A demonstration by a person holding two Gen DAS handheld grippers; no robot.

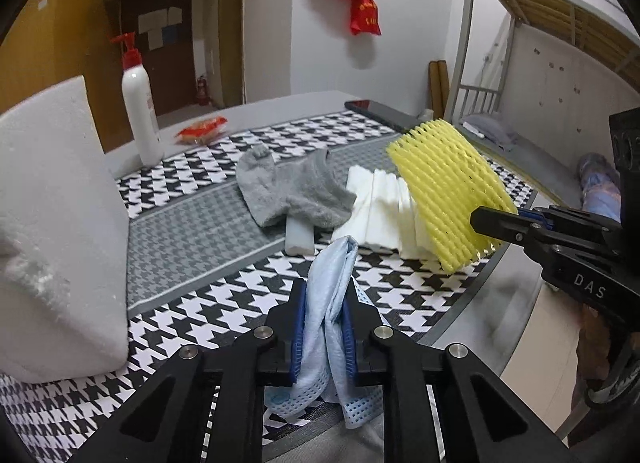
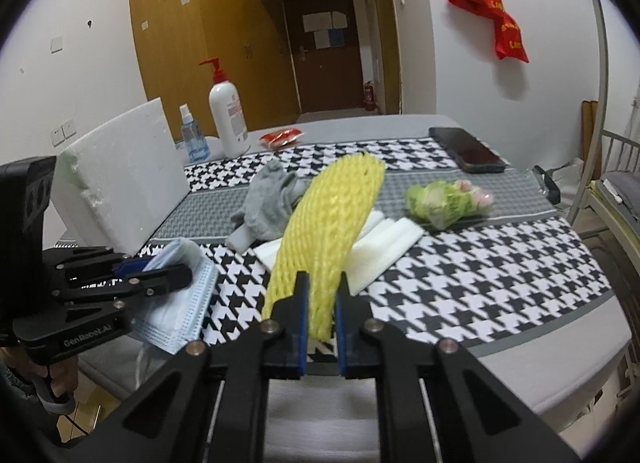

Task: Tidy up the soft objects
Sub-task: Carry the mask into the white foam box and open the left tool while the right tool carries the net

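My left gripper is shut on a light blue face mask above the near edge of the houndstooth cloth; it also shows in the right wrist view with the mask. My right gripper is shut on a yellow foam net sleeve, held in the air; in the left wrist view the sleeve hangs over white foam strips. A grey sock lies on a white foam piece mid-table. A green and pink soft bundle lies to the right.
A big white foam block stands at the left. A lotion pump bottle, a spray bottle, a red snack packet and a black phone sit at the far side. A bunk bed frame stands right.
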